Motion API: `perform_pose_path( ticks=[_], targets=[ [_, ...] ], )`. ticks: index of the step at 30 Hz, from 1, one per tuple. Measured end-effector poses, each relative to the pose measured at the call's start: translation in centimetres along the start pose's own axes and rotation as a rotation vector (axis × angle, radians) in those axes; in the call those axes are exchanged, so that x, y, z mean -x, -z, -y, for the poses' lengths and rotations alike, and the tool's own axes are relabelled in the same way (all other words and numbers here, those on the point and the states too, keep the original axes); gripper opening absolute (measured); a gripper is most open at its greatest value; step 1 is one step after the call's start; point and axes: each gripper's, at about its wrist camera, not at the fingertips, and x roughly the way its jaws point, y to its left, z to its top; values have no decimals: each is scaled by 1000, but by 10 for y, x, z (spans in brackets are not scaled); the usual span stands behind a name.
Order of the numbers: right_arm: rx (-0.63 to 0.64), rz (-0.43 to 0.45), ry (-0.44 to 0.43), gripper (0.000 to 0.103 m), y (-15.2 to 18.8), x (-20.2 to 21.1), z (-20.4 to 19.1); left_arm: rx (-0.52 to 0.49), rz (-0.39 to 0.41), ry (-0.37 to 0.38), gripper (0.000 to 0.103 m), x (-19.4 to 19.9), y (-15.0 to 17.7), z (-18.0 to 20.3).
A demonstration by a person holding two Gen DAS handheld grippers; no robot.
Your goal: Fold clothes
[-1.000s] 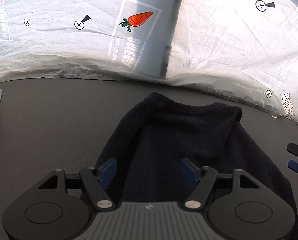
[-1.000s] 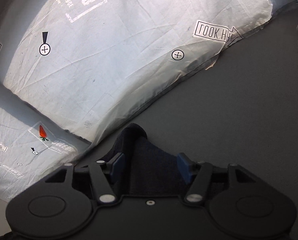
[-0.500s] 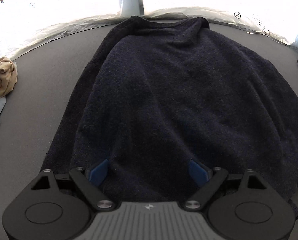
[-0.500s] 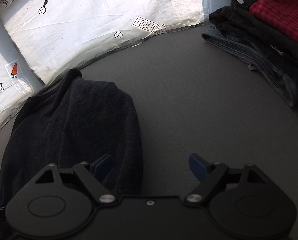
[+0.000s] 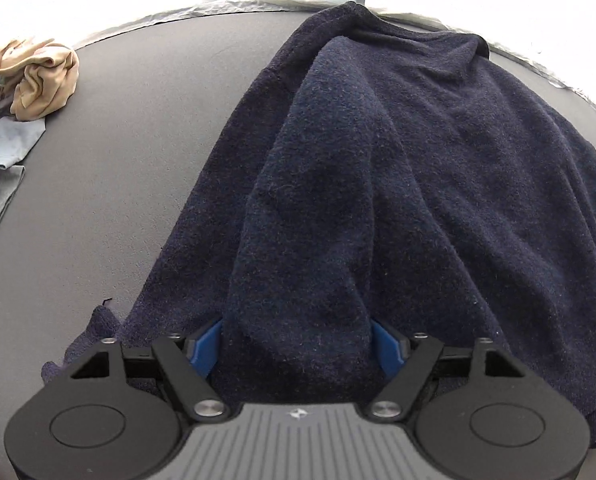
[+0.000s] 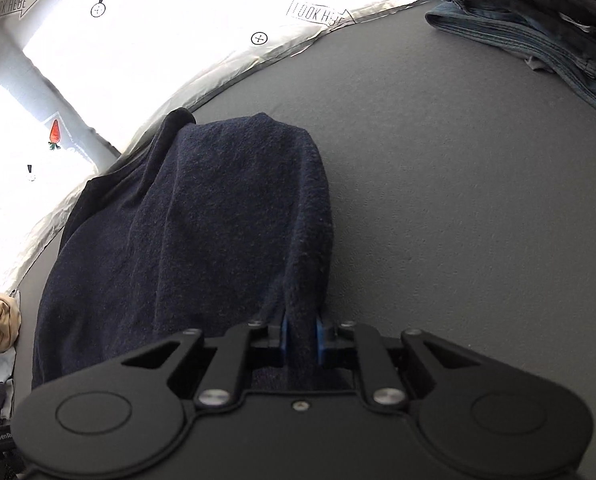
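A navy knitted sweater [image 5: 397, 168] lies spread on the grey table [image 5: 130, 168], its far end at the table's back edge. My left gripper [image 5: 296, 344] stands over the near hem. Its jaws are closing, and a raised ridge of the sweater is bunched between the blue pads [image 5: 206, 346], which touch it on both sides. In the right wrist view the sweater [image 6: 202, 216] lies to the left, and my right gripper [image 6: 301, 338] is shut on a thin fold of its right edge.
A crumpled beige garment [image 5: 38, 76] and pale blue cloths [image 5: 10, 140] lie at the table's left. A stack of folded jeans, black and red clothes [image 6: 537, 20] sits at the far right. White printed sheeting [image 6: 178, 20] hangs beyond the table's back edge.
Both grippers have drawn back toward the sweater's near end and come lower. The left jaws have narrowed around a ridge of cloth. The right jaws, open before, have shut on the sweater's edge.
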Motion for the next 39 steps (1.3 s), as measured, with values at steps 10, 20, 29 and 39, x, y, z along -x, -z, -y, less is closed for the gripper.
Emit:
perform_pose_path(
  ticks=[10,20,29,39],
  targets=[
    [-150,62,-104,7,11,39,-4,140,89,34,15,33,-22,-46],
    [-39,-102,-261,8,33,52,-68,134,143,-87,18,50,-49,-125],
    [-111,-53,-44,35,33,57,-38,141,50,-60,51,37,-15,-130],
    [28,17,125,45,17,47,-8,-10,215,-61,100,61,-21,-53]
  ],
)
